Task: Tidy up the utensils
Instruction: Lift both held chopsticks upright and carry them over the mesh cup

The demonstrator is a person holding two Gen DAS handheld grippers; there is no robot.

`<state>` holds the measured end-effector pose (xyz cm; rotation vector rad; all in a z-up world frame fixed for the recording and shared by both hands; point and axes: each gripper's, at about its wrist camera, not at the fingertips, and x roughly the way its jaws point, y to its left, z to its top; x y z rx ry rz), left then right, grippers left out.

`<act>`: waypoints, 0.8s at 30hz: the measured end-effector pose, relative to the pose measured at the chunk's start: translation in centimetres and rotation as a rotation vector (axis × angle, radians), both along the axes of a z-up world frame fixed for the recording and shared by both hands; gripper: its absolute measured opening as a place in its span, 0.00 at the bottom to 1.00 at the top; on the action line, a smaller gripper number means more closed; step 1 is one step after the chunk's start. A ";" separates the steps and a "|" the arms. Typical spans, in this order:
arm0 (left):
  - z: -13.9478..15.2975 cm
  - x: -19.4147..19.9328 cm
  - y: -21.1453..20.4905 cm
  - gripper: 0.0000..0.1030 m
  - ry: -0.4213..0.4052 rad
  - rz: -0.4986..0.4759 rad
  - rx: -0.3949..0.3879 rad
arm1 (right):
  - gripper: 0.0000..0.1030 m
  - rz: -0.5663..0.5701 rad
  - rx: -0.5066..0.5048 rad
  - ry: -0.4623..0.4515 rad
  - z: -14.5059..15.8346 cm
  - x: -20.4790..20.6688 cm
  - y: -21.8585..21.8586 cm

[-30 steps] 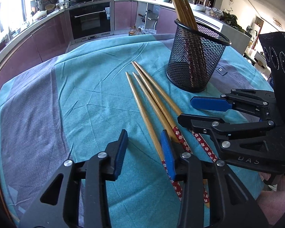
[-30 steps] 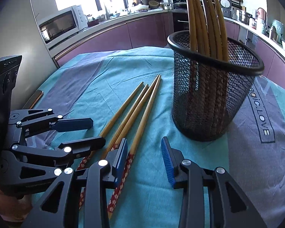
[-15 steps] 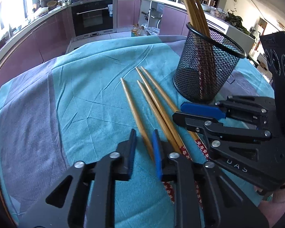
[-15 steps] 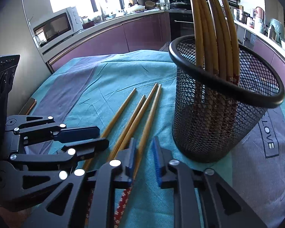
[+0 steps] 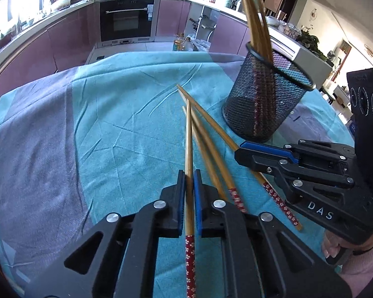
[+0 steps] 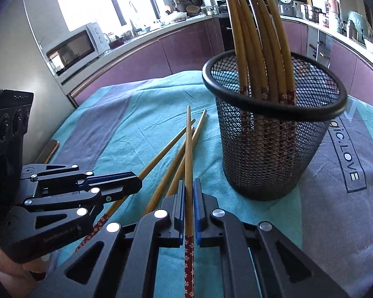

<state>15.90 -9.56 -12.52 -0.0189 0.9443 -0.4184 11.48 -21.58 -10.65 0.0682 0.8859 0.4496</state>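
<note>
My left gripper (image 5: 189,173) is shut on one bamboo chopstick (image 5: 188,139) with a red flowered end, lifted off the cloth. My right gripper (image 6: 189,182) is shut on another chopstick (image 6: 188,144), also raised. Two more chopsticks (image 5: 211,134) lie on the teal cloth between the grippers; they also show in the right wrist view (image 6: 161,159). A black mesh holder (image 6: 273,149) stands upright with several chopsticks in it; it sits to the right in the left wrist view (image 5: 263,104). Each gripper shows in the other's view: the right gripper (image 5: 243,152), the left gripper (image 6: 136,182).
The table wears a teal and grey cloth (image 5: 112,124) with a printed label (image 6: 345,156) near the holder. A dark flat object (image 6: 48,150) lies at the table's left edge. Kitchen counters, an oven (image 5: 126,22) and a microwave (image 6: 74,49) stand beyond the table.
Both grippers went from open to shut, each closing on a chopstick and lifting it off the cloth. Both moved forward toward the holder.
</note>
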 end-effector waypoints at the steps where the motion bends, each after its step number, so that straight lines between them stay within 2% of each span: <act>1: 0.3 -0.2 0.0 0.07 -0.005 -0.005 -0.005 | 0.05 0.005 0.006 -0.004 0.2 -0.2 -0.2; 11: 4.3 -2.1 0.4 0.07 -0.069 -0.065 -0.080 | 0.05 0.047 0.062 -0.095 4.2 -2.8 -2.3; 24: 11.4 -3.6 1.2 0.07 -0.210 -0.120 -0.180 | 0.06 0.013 0.113 -0.250 9.9 -4.2 -5.9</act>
